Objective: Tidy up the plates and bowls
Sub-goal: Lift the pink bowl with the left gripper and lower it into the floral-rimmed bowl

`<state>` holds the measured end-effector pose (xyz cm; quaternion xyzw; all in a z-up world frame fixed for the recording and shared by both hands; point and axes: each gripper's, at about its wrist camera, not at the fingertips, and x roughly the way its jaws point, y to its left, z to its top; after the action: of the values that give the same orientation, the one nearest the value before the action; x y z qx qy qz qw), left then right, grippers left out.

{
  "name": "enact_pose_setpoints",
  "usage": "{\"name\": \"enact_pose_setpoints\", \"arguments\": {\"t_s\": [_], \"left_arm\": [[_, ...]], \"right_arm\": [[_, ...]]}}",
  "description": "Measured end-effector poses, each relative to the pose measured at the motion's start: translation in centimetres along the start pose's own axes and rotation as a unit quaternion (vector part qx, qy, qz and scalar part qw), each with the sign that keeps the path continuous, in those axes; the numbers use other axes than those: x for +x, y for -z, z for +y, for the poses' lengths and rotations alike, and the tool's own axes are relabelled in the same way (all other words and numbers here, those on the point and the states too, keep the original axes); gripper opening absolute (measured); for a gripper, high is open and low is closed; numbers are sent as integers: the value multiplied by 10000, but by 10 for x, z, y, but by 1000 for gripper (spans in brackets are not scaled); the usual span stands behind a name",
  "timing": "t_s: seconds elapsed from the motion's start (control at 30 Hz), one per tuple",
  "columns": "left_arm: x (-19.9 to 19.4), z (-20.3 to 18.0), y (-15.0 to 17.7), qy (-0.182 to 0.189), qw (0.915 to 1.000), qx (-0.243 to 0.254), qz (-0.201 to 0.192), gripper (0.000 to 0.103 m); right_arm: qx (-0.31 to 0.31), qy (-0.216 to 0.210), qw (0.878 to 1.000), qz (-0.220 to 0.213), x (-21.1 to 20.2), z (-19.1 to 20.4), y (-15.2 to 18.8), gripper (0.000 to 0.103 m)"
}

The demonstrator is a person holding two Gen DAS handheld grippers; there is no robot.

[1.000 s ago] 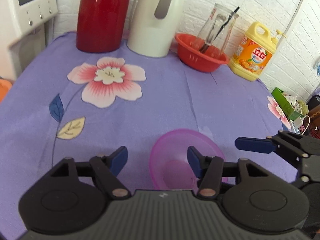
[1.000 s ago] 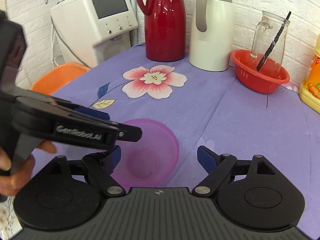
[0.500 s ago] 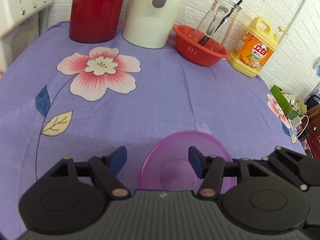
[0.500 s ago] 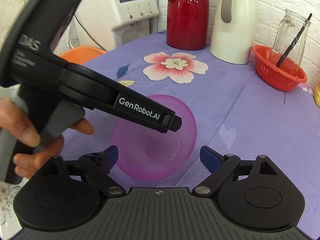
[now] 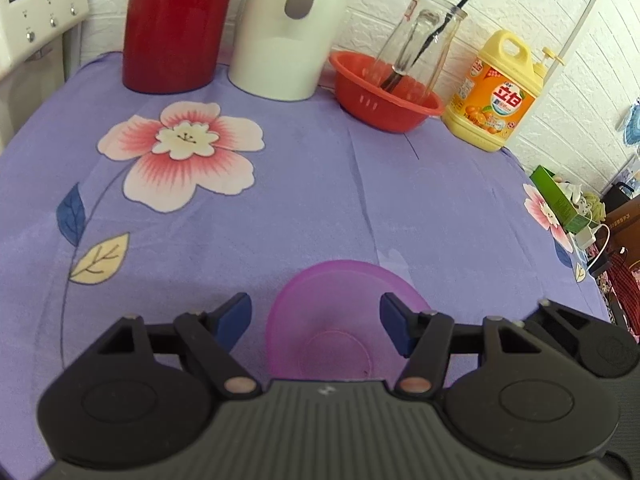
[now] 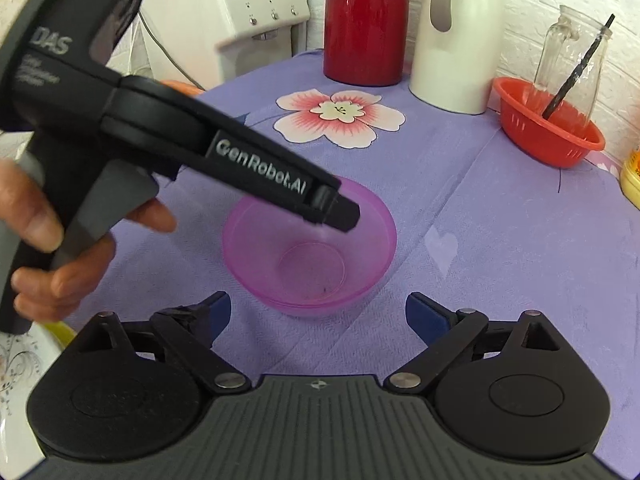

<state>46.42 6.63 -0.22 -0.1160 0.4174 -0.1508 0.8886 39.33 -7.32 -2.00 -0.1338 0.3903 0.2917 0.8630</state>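
Your purple flowered surface (image 5: 400,208) carries a translucent pink bowl (image 6: 310,248) upright near its front edge. Your left tongs (image 5: 316,320) spread wide above the bowl's rim – gripping nothing – and your right tongs (image 6: 318,316) gape wide just short of it.

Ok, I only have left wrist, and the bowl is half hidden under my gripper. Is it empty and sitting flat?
Observer: Right wrist shows the whole purple bowl, upright on the cloth and empty apart from a small dark speck.
Operator: Right gripper open?
Observer: Yes. The right gripper is open, with its fingers on the near side of the bowl, not touching it.
Operator: Any plates around?
Observer: The rim of what looks like a white patterned plate shows at the lower left edge of that view.
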Motion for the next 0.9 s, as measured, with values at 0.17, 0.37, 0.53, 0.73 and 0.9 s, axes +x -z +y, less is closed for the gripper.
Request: {"name": "enact_pose_setpoints", "arguments": {"t_s": [0.17,0.37,0.53,0.73,0.9], "left_arm": [[14,-4,3,247,9992,161,264,59],[-8,-22,5,323,9980,537,-11,59],[-32,-44,3,350,9969,664,-254,59],[-72,-88,23,579,9937,818,-495,59],[-95,-138,69,878,9895,1009,-554,59]], "right_arm": [[94,-164,9998,108,20,-6,-6,103],[13,18,9990,-454,-11,-1,-8,103],[108,118,9972,-727,-45,1,-5,103],[129,306,9942,-1019,-103,7,19,103],[135,641,9911,-1157,-155,14,66,103]]}}
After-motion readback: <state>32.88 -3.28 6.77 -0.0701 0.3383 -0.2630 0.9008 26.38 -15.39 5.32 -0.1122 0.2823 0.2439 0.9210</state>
